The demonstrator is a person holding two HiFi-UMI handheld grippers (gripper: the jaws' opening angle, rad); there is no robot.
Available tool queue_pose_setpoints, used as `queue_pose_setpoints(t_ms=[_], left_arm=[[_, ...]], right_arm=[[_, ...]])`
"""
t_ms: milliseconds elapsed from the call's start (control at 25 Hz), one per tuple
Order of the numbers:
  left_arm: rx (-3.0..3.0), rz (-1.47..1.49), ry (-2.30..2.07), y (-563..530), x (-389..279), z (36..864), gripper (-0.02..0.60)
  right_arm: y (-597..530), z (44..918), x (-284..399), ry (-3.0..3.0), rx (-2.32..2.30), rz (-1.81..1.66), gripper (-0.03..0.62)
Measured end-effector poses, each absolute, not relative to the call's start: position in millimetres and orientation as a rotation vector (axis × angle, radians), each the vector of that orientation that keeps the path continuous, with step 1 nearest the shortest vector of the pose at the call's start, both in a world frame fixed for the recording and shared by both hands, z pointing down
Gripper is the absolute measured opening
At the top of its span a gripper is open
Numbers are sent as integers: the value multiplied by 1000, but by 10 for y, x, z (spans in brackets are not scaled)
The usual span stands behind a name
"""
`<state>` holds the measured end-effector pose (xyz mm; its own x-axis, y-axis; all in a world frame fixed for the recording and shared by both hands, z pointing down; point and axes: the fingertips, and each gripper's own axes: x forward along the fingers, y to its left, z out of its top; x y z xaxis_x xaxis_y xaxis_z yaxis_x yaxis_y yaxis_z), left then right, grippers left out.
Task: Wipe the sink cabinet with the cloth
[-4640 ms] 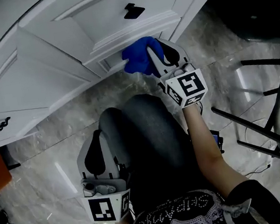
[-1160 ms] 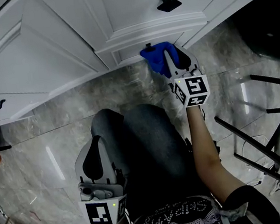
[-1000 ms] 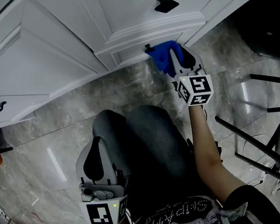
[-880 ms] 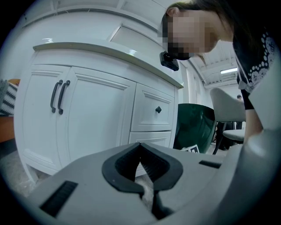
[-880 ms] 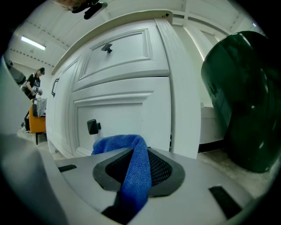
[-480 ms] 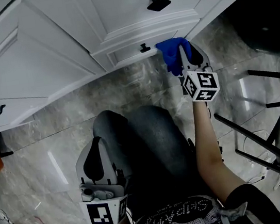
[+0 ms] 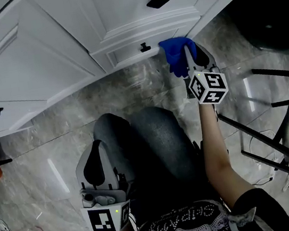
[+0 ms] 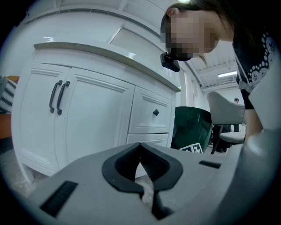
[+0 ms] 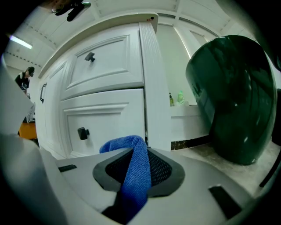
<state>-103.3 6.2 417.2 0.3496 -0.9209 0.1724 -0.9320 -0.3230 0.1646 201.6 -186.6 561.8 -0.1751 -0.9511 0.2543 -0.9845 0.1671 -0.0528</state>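
Starting nearest, the left gripper (image 7: 97, 146) is held by the lap, its jaws closed together on nothing, well apart from the work. Farther off and to the right, the right gripper (image 7: 189, 53) is clamped on the blue cloth (image 7: 174, 54), which appears to be pressed to the right end of the lower drawer (image 7: 124, 54) of the sink cabinet (image 7: 50, 61). The drawer's length runs leftward from the cloth, so a leftward sweep by the right gripper is judged to be called for.

Bunched blue cloth (image 7: 176, 55) against the lower right front of the white sink cabinet (image 7: 45, 62).
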Motion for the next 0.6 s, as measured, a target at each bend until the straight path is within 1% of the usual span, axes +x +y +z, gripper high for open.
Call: queue_pose_setpoints(t_ms=[400, 600], left_arm=[[2410, 48, -1592, 44, -942, 4215, 3], [2454, 23, -1563, 37, -932, 4178, 3]], right_arm=[[-1071, 4987, 1550, -2414, 1758, 286, 103], [-928, 4513, 1409, -2456, 1717, 189, 104]])
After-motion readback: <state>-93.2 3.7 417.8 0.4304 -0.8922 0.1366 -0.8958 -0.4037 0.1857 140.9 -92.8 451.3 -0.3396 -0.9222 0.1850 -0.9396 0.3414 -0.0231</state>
